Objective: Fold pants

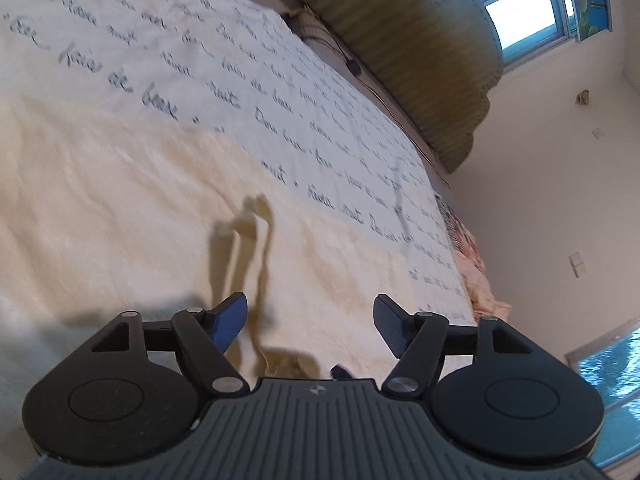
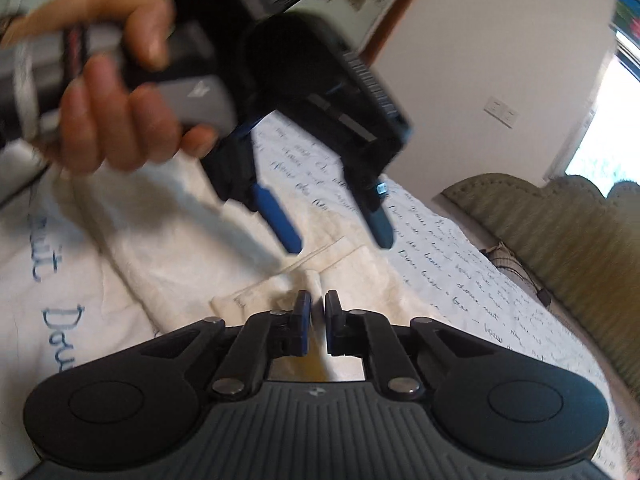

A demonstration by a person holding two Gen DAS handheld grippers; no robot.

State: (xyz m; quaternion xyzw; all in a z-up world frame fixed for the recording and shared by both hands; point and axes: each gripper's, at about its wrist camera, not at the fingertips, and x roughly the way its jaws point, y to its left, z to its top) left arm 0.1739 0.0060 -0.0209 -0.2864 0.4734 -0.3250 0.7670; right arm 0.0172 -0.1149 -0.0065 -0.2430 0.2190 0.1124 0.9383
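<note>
A wide bed (image 1: 280,92) fills the room, covered by a white sheet (image 1: 224,60) printed with lines of blue handwriting. Behind it stands a green padded headboard (image 1: 420,40) with a scalloped top, and a window (image 1: 528,8) beyond that.

The cream pants (image 1: 120,216) lie spread flat on the sheet, taking up the near part of the bed. In the right wrist view a pocket seam (image 2: 320,252) shows near the top edge of the pants (image 2: 192,264).

The left hand-held gripper (image 1: 310,322) hangs above the pants with its blue-padded fingers spread wide and nothing between them; seen from the other side, the left hand-held gripper (image 2: 338,236) is clutched by a bare hand (image 2: 120,112) and points down toward the pocket area.

The right hand-held gripper (image 2: 318,312) has its fingers drawn narrow, pinching a fold of the cream cloth at the edge of the pants.
</note>
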